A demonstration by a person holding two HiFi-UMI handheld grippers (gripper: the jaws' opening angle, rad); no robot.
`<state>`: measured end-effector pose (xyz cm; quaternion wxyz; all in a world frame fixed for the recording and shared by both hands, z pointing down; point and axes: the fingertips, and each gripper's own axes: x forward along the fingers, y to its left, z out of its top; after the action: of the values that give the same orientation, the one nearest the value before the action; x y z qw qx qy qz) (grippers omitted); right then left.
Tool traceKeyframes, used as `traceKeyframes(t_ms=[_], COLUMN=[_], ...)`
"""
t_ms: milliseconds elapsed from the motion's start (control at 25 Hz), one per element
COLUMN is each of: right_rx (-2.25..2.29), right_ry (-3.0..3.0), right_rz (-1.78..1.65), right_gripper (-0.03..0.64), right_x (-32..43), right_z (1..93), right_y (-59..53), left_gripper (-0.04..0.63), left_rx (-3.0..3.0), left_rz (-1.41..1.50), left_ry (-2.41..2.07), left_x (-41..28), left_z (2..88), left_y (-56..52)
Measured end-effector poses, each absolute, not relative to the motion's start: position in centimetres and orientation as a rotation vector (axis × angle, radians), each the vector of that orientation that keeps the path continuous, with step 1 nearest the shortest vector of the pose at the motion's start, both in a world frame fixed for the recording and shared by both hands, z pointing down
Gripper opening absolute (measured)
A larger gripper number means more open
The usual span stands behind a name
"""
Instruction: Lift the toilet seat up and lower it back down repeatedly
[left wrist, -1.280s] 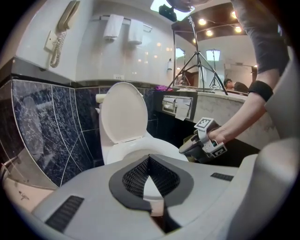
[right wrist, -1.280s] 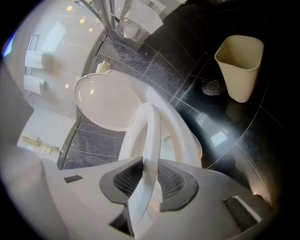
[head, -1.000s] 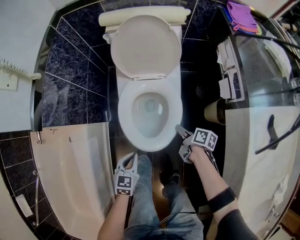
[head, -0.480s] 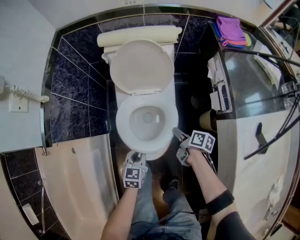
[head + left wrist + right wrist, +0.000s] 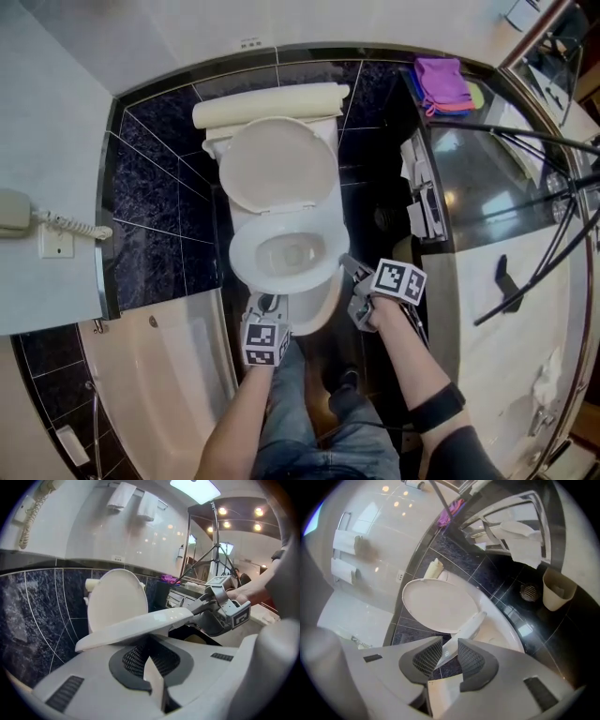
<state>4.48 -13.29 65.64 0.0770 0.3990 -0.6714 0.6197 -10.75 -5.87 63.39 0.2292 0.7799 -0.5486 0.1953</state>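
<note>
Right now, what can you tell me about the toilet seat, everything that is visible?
The toilet seat is a glossy white oval ring, plastic by its look, hinged at the back below the upright lid. It is tilted, its front edge raised off the bowl and its underside showing in the left gripper view. The left gripper clamps its front edge, the right gripper its front right edge.

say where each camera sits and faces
Head view: on the person's head, steeply down onto the white ceramic toilet; both forearms, the left gripper and right gripper show.
Left gripper view: on the left gripper, along its jaws at the half-raised white plastic toilet seat; the right gripper shows.
Right gripper view: on the right gripper, along jaws clamping that seat.
Shared: all show the seat.
</note>
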Motion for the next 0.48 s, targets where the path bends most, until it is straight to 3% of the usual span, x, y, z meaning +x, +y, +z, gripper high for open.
traceKeyframes(t_ms=[280, 480], right_rx=[1.162, 1.169], right_ry=[-2.210, -2.270], right_rz=[1.509, 1.279], right_gripper=[0.030, 0.018], right_x=[3.0, 2.5], right_z=[58.8, 56.0], right_y=[-14.8, -15.8], left_gripper=[-0.008, -0.008], left_rx=[2.208, 2.244], left_rz=[0.567, 0.556], left_ry=[-1.448, -1.458], left_x=[-11.1, -12.3], left_z=[59.5, 57.6], left_y=[-11.3, -16.2])
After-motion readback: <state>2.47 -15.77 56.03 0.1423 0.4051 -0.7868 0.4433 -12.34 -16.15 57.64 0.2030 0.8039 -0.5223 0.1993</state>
